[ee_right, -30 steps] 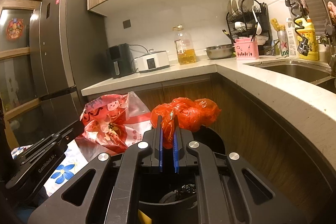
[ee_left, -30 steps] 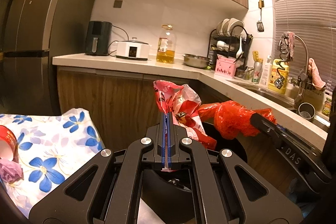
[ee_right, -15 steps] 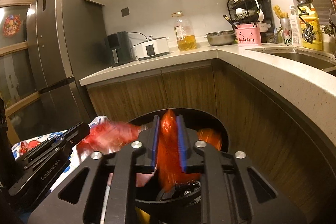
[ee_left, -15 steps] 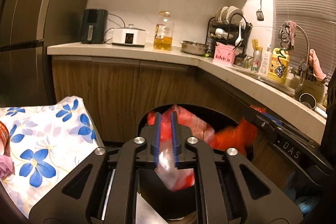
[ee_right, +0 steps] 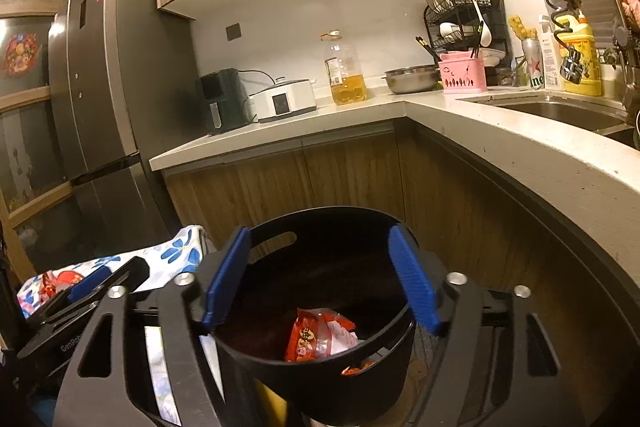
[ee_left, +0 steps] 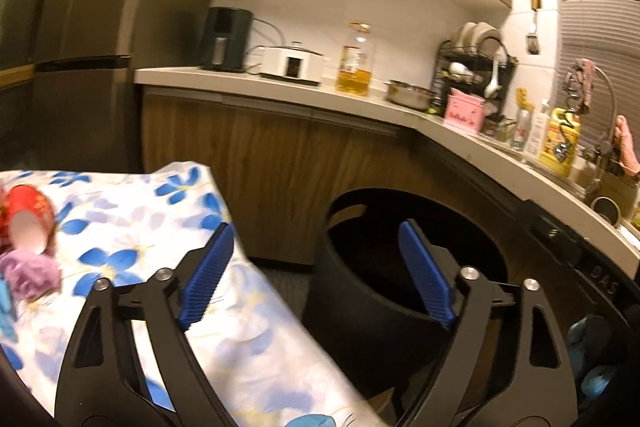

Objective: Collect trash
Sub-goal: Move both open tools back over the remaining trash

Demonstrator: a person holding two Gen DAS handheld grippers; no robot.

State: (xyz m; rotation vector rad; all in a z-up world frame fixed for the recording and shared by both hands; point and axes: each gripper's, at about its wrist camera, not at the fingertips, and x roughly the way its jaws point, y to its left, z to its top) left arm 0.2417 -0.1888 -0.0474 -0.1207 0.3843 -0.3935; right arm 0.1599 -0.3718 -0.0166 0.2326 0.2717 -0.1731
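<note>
Both grippers, left (ee_left: 316, 275) and right (ee_right: 320, 281), are hanging empty with jaws wide apart, wrappers (ee_right: 320, 335) lying in the bin (ee_right: 260, 351) below the right jaws; I'm judging next move is reaching left to the cloth (ee_left: 120, 211) for remaining trash (ee_left: 28, 223).

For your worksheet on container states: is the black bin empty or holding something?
Holding something: red-and-white wrappers lie at the bottom of the black bin.

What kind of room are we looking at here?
A home kitchen, most likely: there is a fridge, a sink set into the counter, and a dish rack holding plates.
</note>
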